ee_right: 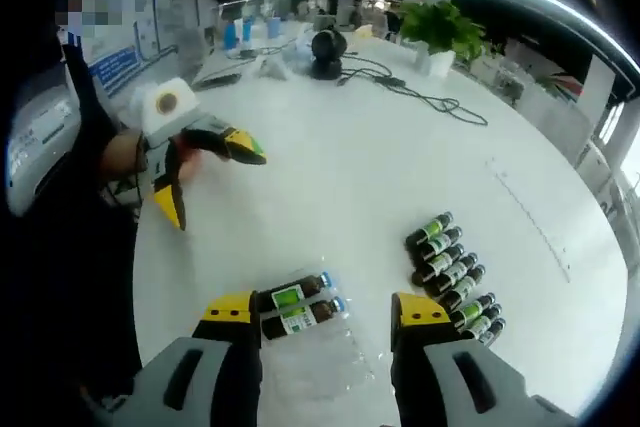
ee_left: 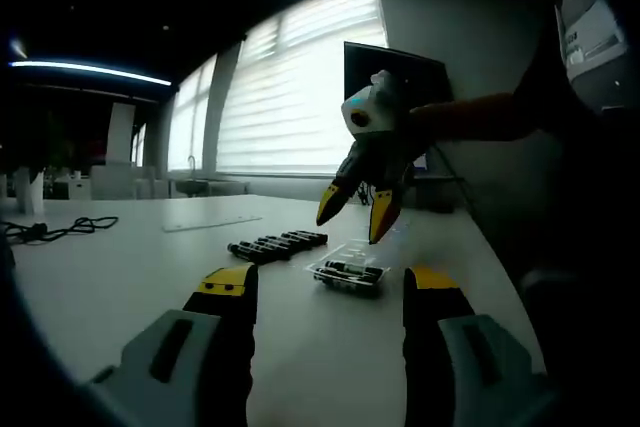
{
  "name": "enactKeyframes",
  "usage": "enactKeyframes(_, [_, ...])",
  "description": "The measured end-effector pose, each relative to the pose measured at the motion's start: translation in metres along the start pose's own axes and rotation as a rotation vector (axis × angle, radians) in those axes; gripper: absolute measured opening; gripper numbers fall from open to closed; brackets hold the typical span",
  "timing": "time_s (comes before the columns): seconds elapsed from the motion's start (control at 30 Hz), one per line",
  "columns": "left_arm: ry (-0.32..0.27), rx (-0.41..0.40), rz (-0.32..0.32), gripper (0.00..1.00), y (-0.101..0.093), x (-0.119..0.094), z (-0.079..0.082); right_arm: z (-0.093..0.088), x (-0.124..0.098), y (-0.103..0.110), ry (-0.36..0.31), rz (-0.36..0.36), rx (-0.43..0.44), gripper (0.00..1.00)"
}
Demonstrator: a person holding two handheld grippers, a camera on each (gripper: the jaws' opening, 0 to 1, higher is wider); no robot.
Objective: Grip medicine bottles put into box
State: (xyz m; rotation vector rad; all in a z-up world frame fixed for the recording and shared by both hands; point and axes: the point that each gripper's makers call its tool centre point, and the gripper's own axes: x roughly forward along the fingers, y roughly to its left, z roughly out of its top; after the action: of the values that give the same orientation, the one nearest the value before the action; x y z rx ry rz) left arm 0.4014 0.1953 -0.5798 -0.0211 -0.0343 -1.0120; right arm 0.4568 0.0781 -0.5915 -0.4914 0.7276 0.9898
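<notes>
Here | both claws spread, left claw (ee_right: 208, 179), right claw (ee_left: 358, 211) | box (ee_right: 310, 342) near table (ee_right: 330, 147) edge | bottles (ee_right: 455, 277) beside it

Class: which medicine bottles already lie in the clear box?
The two bottles in the clear box, between the right claw jaws; the row of bottles lies on the table.

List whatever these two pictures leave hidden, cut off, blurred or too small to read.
- Bottle labels: green patches in the right gripper view, print too small.
- Clear box: near end hidden behind the right gripper and its jaws.
- Row of bottles: dark against the window in the left gripper view, uncountable there.
- Left gripper: motion-blurred in the right gripper view.
</notes>
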Motion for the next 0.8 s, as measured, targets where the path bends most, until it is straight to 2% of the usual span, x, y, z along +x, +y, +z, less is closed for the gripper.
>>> enactKeyframes(0.07, [0.0, -0.001, -0.001, 0.51, 0.0, 0.0, 0.0, -0.002, -0.002, -0.007, -0.015, -0.033, 0.03, 0.48])
enactKeyframes(0.1, [0.0, -0.001, 0.0, 0.51, 0.0, 0.0, 0.0, 0.001, -0.004, -0.013, -0.062, -0.064, 0.066, 0.47])
enactKeyframes(0.17, [0.0, -0.001, 0.001, 0.51, 0.0, 0.0, 0.0, 0.004, -0.008, -0.017, -0.106, -0.068, 0.145, 0.47])
enactKeyframes(0.3, [0.001, -0.001, 0.002, 0.51, 0.001, 0.0, 0.0, 0.0, -0.012, -0.031, -0.124, -0.118, 0.178, 0.45])
enactKeyframes(0.47, [0.0, -0.002, 0.005, 0.51, 0.001, 0.0, 0.0, -0.002, -0.018, -0.05, -0.178, -0.201, 0.276, 0.44])
enactKeyframes(0.53, [0.0, -0.002, 0.005, 0.51, 0.001, 0.0, 0.0, -0.007, -0.019, -0.057, -0.168, -0.232, 0.296, 0.42])
enactKeyframes(0.67, [0.001, -0.003, 0.003, 0.51, 0.001, 0.0, 0.0, -0.015, -0.023, -0.076, -0.185, -0.306, 0.425, 0.4])
enactKeyframes(0.8, [0.0, -0.001, 0.004, 0.51, 0.001, -0.001, 0.0, -0.029, -0.027, -0.094, -0.153, -0.361, 0.546, 0.28])
